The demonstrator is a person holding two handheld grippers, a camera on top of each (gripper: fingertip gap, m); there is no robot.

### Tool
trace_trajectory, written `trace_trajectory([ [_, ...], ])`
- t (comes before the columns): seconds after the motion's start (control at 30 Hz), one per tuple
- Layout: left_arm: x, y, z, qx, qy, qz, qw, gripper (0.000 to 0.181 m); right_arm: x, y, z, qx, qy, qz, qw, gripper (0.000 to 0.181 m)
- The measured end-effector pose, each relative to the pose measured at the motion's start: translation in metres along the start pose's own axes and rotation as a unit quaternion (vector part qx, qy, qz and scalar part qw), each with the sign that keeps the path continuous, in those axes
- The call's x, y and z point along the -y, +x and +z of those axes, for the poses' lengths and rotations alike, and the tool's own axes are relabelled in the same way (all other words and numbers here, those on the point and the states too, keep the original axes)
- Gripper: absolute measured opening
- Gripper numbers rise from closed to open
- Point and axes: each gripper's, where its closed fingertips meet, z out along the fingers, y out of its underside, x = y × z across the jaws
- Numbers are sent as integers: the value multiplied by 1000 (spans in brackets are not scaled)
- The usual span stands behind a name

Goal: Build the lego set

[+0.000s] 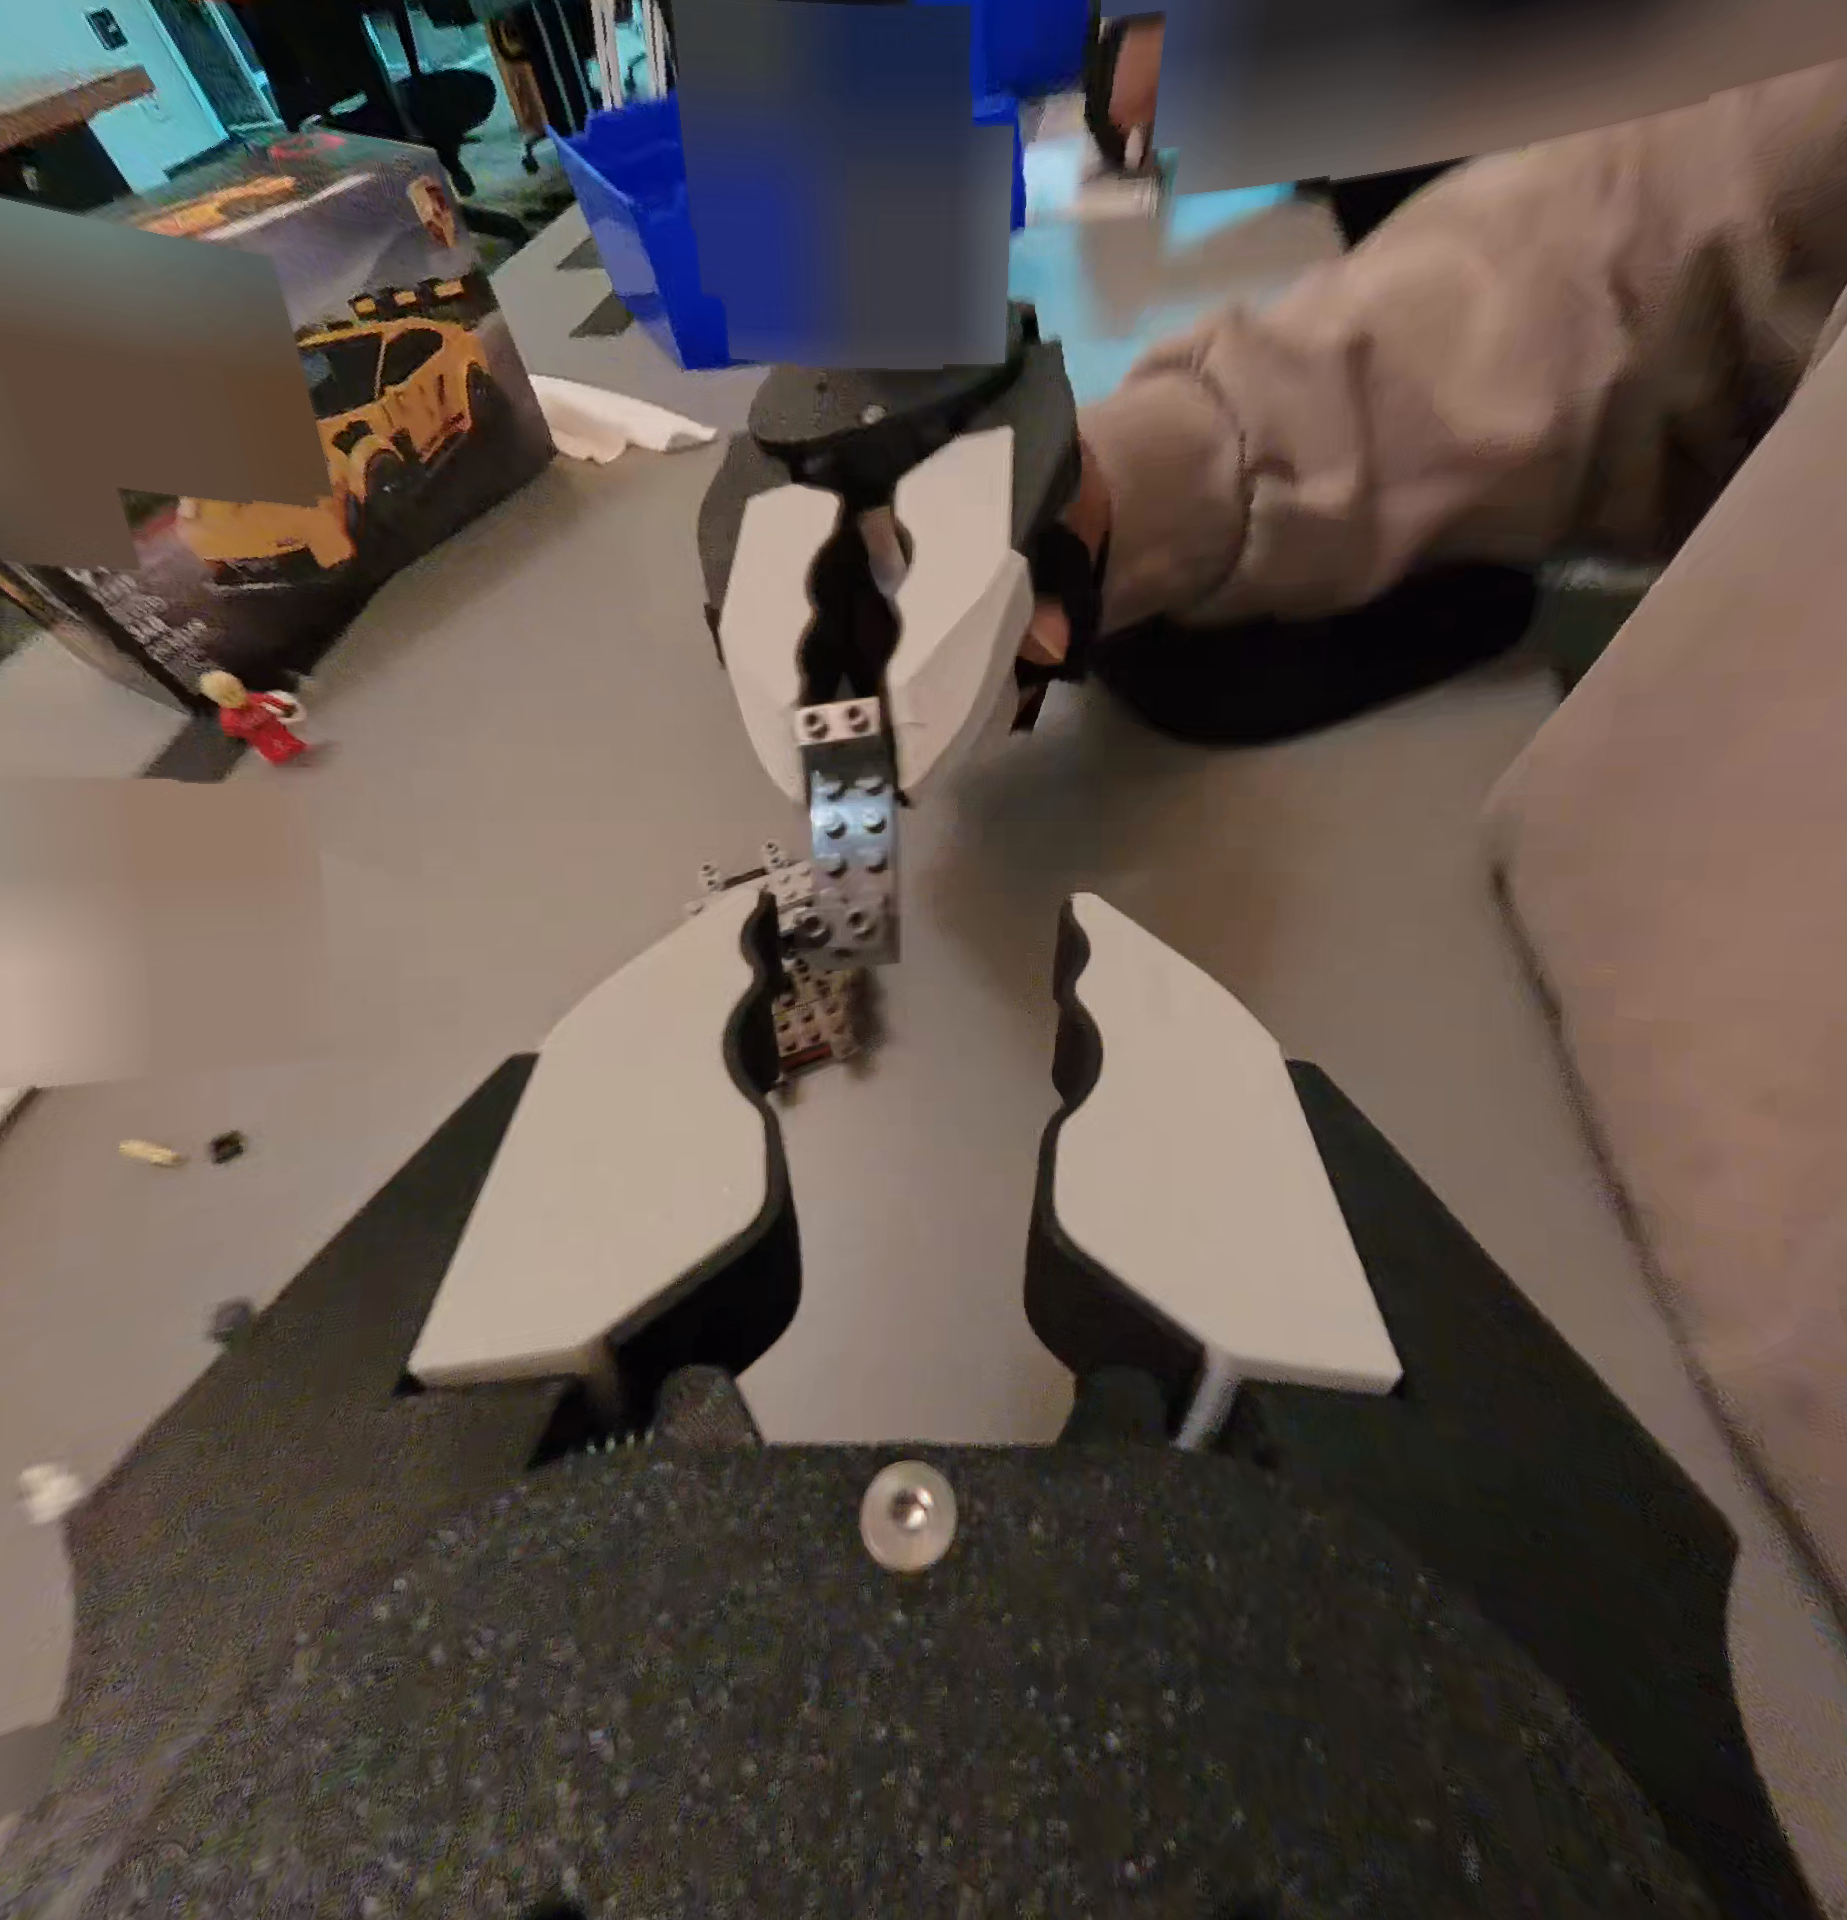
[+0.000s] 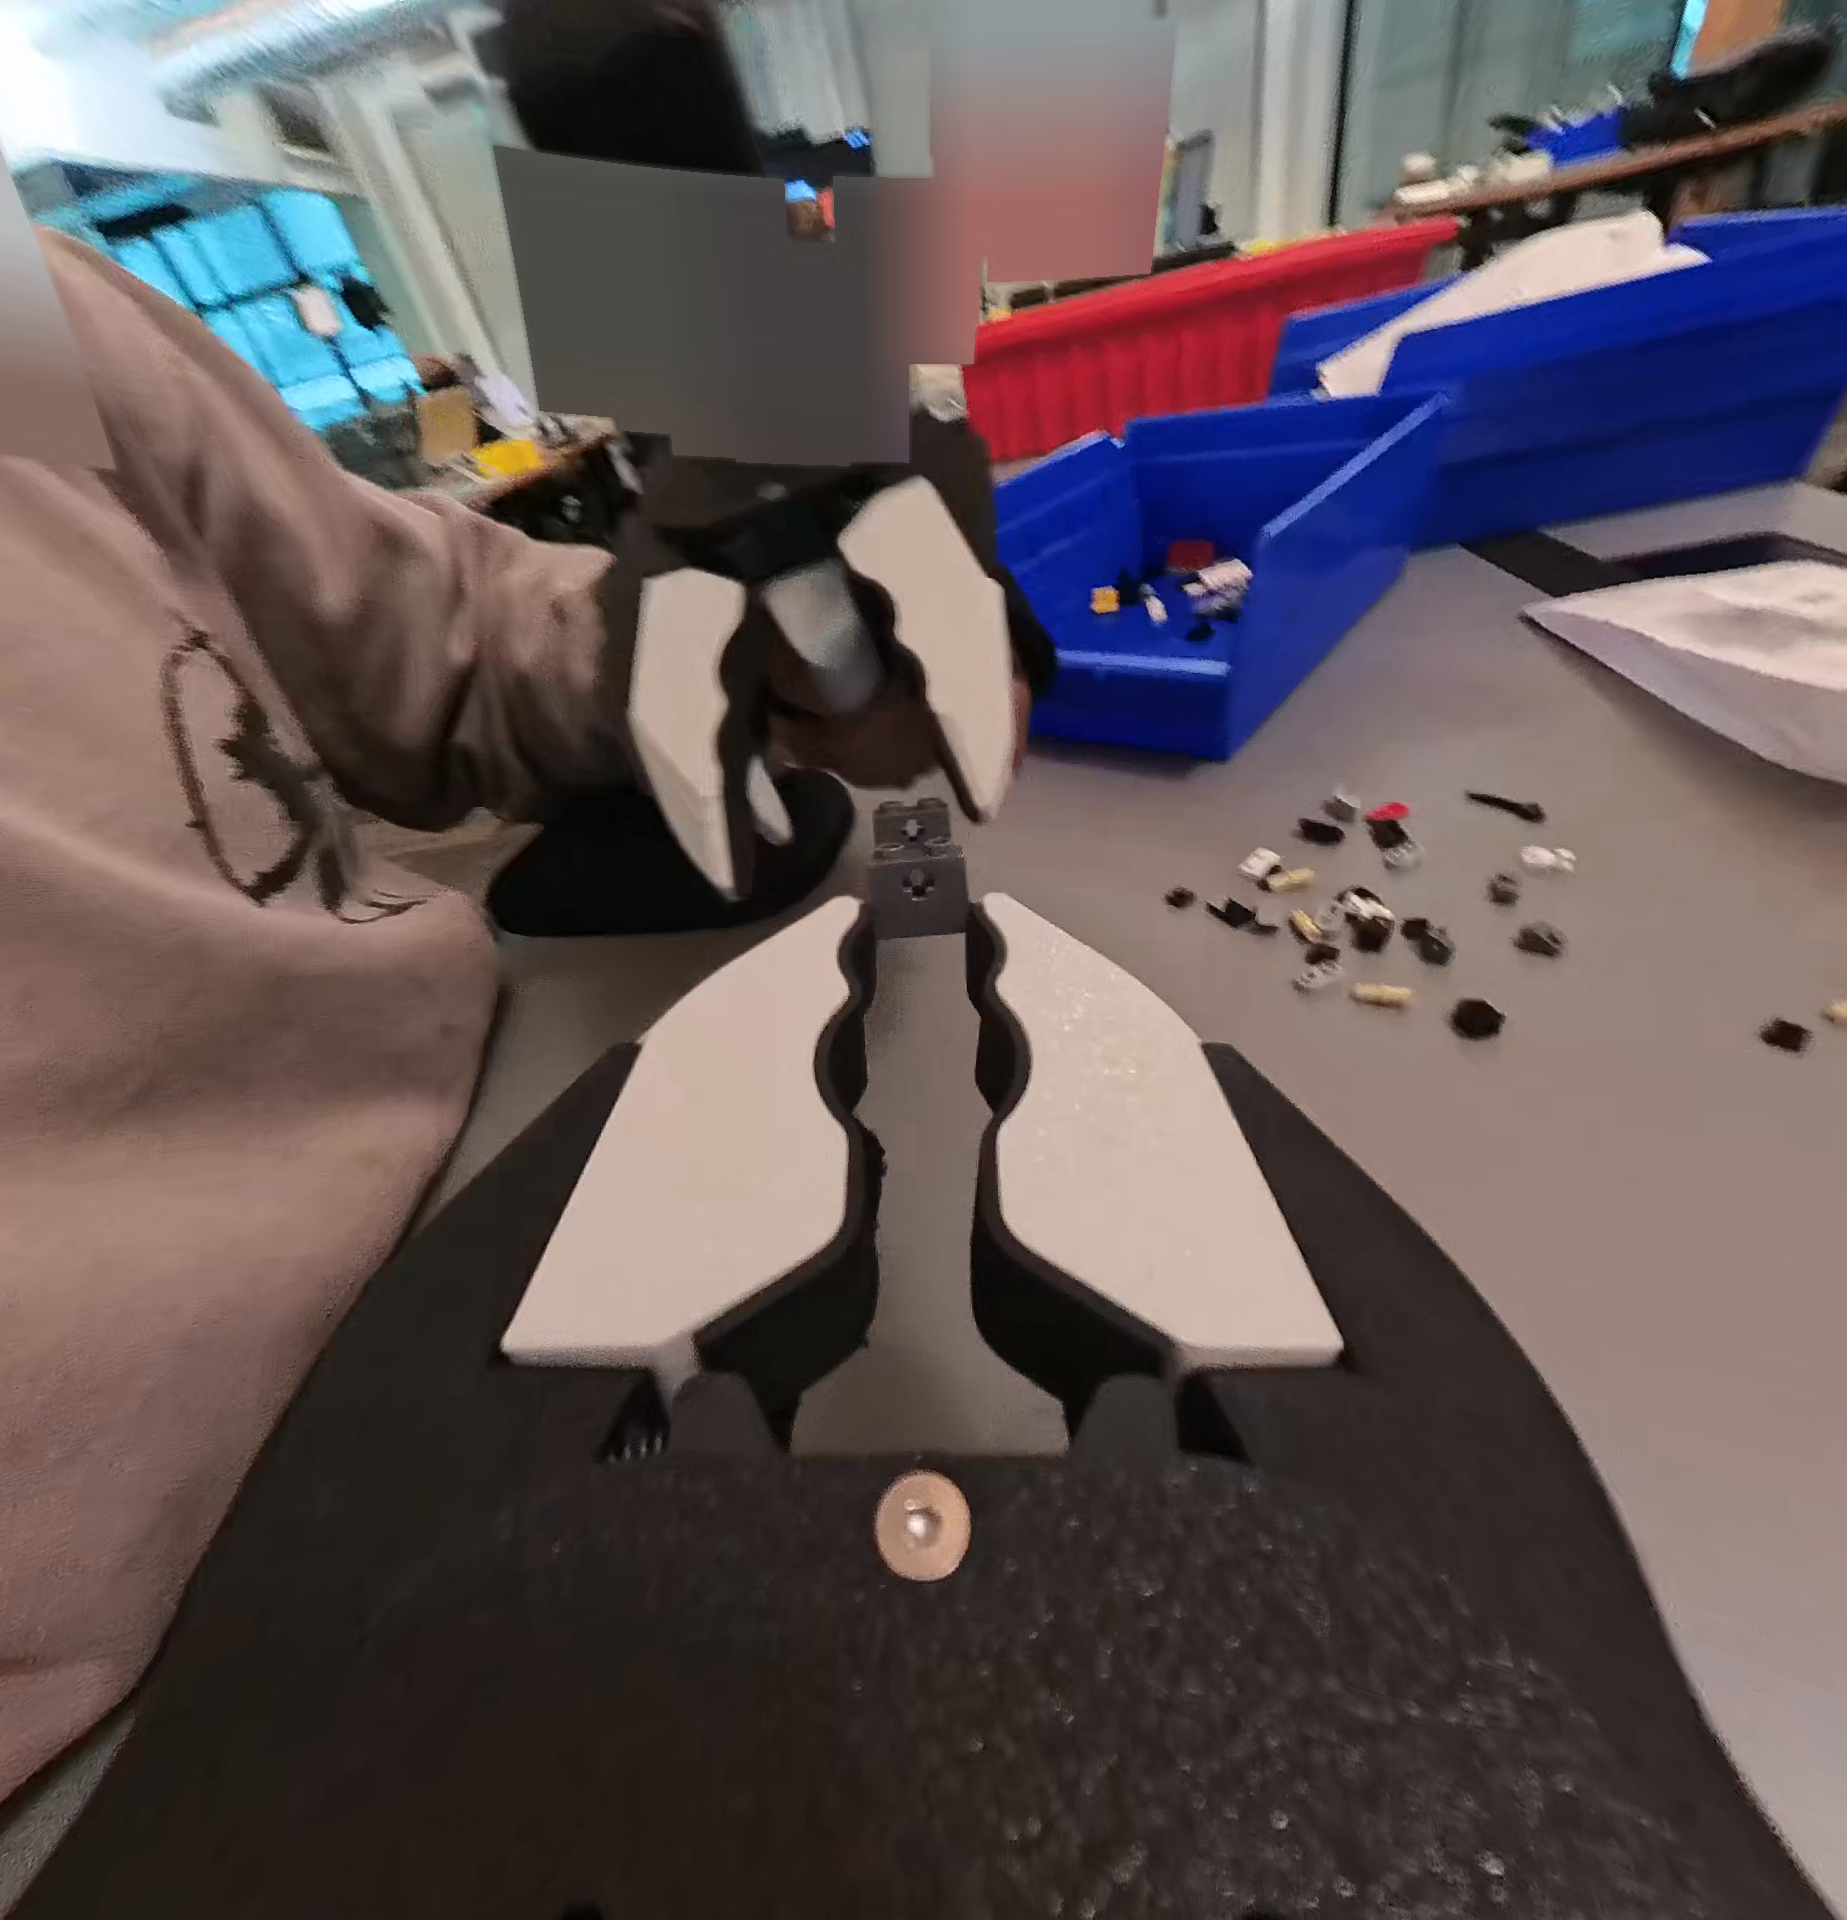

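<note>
1. Grey tabletop (image 2: pixel 1521 1195) carries the work, in a cluttered workshop with blue bins (image 2: pixel 1210 582) behind.
2. Nearest, the left gripper (image 1: pixel 908 935) has its jaws spread wide, holding nothing; a small grey sub-build (image 1: pixel 817 1023) sits on the tabletop just inside its left finger.
3. Beyond, the right gripper (image 2: pixel 914 914) has its jaws clamped on a long grey lego assembly (image 1: pixel 854 831), hung tip-down over that sub-build.
4. Loose pieces (image 2: pixel 1355 914) lie scattered to the right; farther off stand a red minifigure (image 1: pixel 259 717) and the set's box (image 1: pixel 399 416).
5. Risk: gripped at one end only, the assembly could pivot or slip under pressing, missing the studs or knocking the sub-build over.
</note>
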Motion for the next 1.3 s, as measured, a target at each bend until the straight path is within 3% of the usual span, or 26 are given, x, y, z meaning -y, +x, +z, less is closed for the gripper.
trace_trajectory([
  [0.07, 0, -2, 2, 3, 15, -19, 1000, 41, 2, -7, 2, 16, 10, -14, 1000, 16],
  [0.13, -1, -2, 3, 9, 20, -8, 1000, 17, 0, -11, 5, 15, 2, -33, 999, 16],
  [0.2, -4, -2, 2, 13, 16, -6, 1000, 18, -6, -9, 5, 7, -26, -47, 999, 16],
  [0.27, -10, -6, 1, 27, -1, 7, 1000, 18, -21, 6, -7, -19, -124, -91, 988, 22],
  [0.33, -16, -10, -2, 34, -4, 3, 999, 18, -42, 38, -28, -58, -257, -138, 955, 48],
  [0.43, -27, -18, -3, 45, -8, -10, 999, 18, -75, 65, -43, -38, -401, -154, 902, 76],
  [0.53, -32, -23, -6, 59, -13, -10, 998, 18, -94, 72, -44, 3, -468, -163, 868, 85],
  [0.6, -34, -24, -8, 64, -14, -15, 998, 18, -103, 78, -41, 18, -475, -156, 866, 84],
  [0.67, -37, -26, -10, 68, -16, -18, 997, 18, -110, 78, -36, 34, -463, -141, 875, 72],
  [0.7, -38, -27, -10, 70, -16, -18, 997, 18, -108, 77, -33, 35, -446, -133, 884, 60],
  [0.8, -38, -30, -12, 77, -15, -22, 997, 18, -92, 88, -39, -2, -410, -130, 903, 60],
  [0.87, -39, -32, -12, 80, -16, -24, 996, 18, -75, 102, -60, -44, -395, -115, 910, 60],
  [0.97, -41, -32, -11, 79, -18, -26, 996, 18, -57, 133, -117, -125, -392, -89, 907, 60],
  [1.1, -42, -30, -7, 76, -22, -24, 997, 18, -64, 165, -195, -201, -397, -40, 894, 60],
  [1.17, -42, -29, -4, 74, -24, -24, 997, 18, -73, 173, -215, -208, -392, -19, 896, 60],
  [1.3, -44, -27, 2, 74, -33, -23, 996, 18, -100, 180, -224, -203, -410, 1, 889, 60],
])
